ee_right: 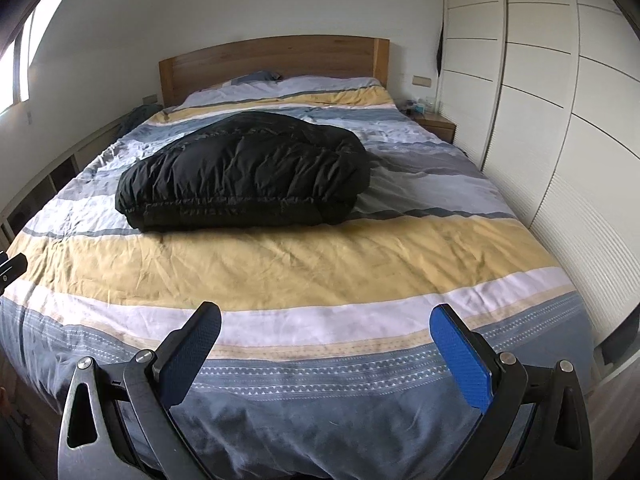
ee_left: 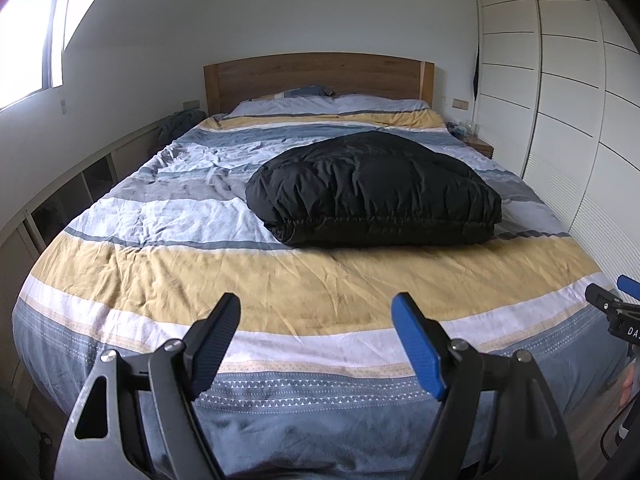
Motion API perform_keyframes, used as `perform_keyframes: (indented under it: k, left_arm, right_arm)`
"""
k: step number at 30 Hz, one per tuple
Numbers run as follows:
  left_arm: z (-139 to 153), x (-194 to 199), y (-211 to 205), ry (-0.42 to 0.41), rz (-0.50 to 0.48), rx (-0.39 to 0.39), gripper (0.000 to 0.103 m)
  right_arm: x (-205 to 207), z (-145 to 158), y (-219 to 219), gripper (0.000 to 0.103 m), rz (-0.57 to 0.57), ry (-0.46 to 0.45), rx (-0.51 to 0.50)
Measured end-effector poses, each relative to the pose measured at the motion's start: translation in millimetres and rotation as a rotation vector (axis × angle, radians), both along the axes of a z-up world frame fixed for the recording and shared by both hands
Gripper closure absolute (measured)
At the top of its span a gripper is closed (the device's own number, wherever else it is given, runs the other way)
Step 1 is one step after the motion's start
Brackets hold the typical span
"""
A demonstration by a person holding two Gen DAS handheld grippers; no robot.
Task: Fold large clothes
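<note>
Black puffer jacket (ee_left: 374,188) lies folded into a thick, puffy bundle on the bed (ee_left: 280,280), resting on the grey and white stripes of the duvet cover (ee_left: 180,272) just beyond its broad yellow band. Its gathered elastic hem faces the foot of the bed. In the right wrist view the jacket (ee_right: 244,178) sits left of centre; in the left wrist view it sits right of centre.

The left gripper (ee_left: 318,340) hovers over the foot of the bed with its fingers (ee_left: 418,346) spread wide and nothing between them, well apart from the jacket. The right gripper (ee_right: 326,350) hangs likewise above the grey patterned end of the cover, its fingers (ee_right: 460,360) wide apart and holding nothing. Part of the right gripper shows at the right edge of the left wrist view (ee_left: 616,312).

A wooden headboard (ee_left: 318,76) stands at the far end against the white wall, with pillows (ee_left: 332,104) below it. A white wardrobe (ee_right: 540,100) with slatted panels runs along the right side, and a small wooden nightstand (ee_right: 436,126) stands beside the bed's far right corner. A low shelf unit (ee_left: 80,184) lines the left wall under a bright window (ee_left: 28,40).
</note>
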State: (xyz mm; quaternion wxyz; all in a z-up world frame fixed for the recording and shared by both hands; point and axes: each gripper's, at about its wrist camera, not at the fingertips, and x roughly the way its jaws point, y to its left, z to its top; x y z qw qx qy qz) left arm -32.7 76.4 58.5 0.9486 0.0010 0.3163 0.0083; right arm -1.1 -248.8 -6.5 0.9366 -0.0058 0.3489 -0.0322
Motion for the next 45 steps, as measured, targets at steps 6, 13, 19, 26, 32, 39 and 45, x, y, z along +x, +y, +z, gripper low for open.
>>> perform_keyframes:
  k: [6,13,19,26,32,39,45]
  left_arm:
    - [-3.7,-0.2,0.8,0.007,-0.003,-0.007,0.026]
    - [-14.6,2.5,12.3,0.032,0.002,-0.021,0.026]
    - [-21.6,2.1,18.6,0.044,0.004,-0.023,0.026]
    - [-26.3,2.1,23.3,0.047,0.015,-0.028,0.026]
    - [-28.9,5.0,24.3,0.055,0.015,-0.029,0.026]
    - [-35.1,6.8,22.6,0.069,0.010,-0.026,0.026]
    - [-47.1,8.7,20.7,0.099,-0.002,-0.024,0.026]
  right_arm:
    - [-3.4,-1.9,-2.8,0.001,-0.015,0.010,-0.021]
    - [-5.1,-4.5,-1.3,0.001,-0.023,0.024,-0.050]
    - [-4.4,-9.2,2.7,0.001,-0.019,0.039,-0.055]
    - [-4.0,-11.7,6.4,0.001,-0.006,0.052,-0.070]
    - [-3.9,-12.9,6.7,0.001,-0.008,0.055,-0.069]
    - [-2.2,-18.7,8.0,0.001,-0.004,0.068,-0.075]
    - [-1.9,-23.6,9.9,0.001,0.001,0.079,-0.078]
